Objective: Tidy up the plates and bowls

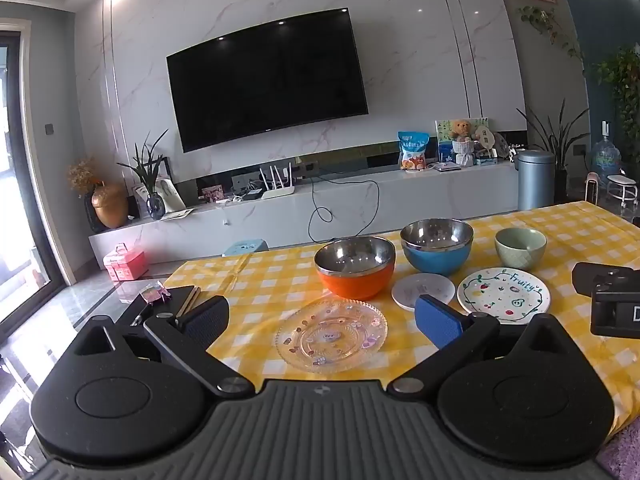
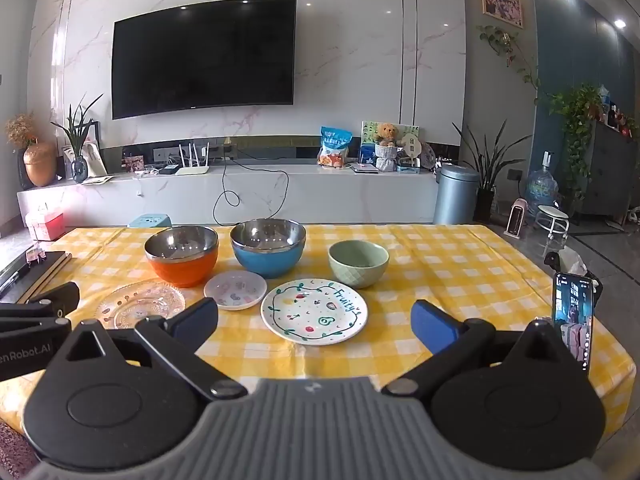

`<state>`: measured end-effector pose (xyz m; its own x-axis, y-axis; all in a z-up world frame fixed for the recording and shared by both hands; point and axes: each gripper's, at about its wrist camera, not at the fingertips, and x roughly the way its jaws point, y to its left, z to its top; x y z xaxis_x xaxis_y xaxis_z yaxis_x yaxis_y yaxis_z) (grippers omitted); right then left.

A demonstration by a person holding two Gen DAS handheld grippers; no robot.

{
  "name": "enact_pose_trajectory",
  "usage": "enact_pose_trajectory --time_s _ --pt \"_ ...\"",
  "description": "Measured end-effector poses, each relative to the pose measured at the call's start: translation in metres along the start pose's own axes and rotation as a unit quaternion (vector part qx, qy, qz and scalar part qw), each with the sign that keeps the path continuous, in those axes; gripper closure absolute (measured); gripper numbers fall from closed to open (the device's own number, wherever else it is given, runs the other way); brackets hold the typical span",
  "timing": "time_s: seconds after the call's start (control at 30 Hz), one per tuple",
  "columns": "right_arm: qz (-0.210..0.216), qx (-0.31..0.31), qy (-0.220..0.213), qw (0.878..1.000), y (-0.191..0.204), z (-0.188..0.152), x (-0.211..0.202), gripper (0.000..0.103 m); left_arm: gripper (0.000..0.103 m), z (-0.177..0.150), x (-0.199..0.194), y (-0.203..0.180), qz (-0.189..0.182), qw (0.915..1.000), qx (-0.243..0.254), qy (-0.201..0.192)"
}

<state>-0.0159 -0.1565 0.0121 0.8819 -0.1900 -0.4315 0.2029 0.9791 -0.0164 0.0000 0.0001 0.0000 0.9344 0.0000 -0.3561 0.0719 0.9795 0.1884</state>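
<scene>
The left gripper (image 1: 322,316) is hanging closest to the lens, its jaws spread wide and gripping nothing, low over the near edge of the table (image 1: 580,224) with its yellow checked cloth. The clear glass plate (image 1: 331,334) is lying directly between the two fingers, flat on the cloth. Just beyond it the orange bowl (image 1: 355,266) is standing upright, with the small white plate (image 1: 423,290) beside it and the blue bowl (image 1: 437,245) behind that. The "Fruity" plate (image 1: 503,294) is sitting to the right, the green bowl (image 1: 520,247) behind it.

The right gripper (image 2: 314,320) is likewise gaping wide and empty, pointing at the "Fruity" plate (image 2: 314,311), which is lying just ahead of its fingers. The small white plate (image 2: 235,290) is resting near that plate's left, apart from it, and the glass plate (image 2: 141,309) is farther left. The orange bowl (image 2: 182,254), blue bowl (image 2: 268,246) and green bowl (image 2: 358,262) are standing in a row behind, each apart from the next. A phone (image 2: 572,320) is propped upright at the table's right edge.
</scene>
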Motion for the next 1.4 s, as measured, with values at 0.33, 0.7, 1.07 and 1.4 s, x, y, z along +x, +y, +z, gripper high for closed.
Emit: enact_pose_trajectory --time_s 0.33,0.7,1.07,1.4 --pt "0.002 0.005 -0.001 1.0 0.0 0.0 -0.001 0.002 0.0 0.0 0.004 0.003 -0.001 1.0 -0.002 0.006" --pt "0.001 0.006 -0.008 1.0 -0.001 0.001 -0.007 0.002 0.0 -0.003 0.002 0.003 0.0 1.0 -0.002 0.008" --pt "0.005 0.005 -0.011 1.0 0.0 0.001 -0.009 0.002 0.0 -0.009 0.006 0.0 0.0 0.9999 -0.002 0.01" --pt "0.006 0.001 -0.018 1.0 0.003 0.001 -0.009 0.002 0.0 -0.009 0.006 0.001 -0.001 0.9999 -0.002 0.012"
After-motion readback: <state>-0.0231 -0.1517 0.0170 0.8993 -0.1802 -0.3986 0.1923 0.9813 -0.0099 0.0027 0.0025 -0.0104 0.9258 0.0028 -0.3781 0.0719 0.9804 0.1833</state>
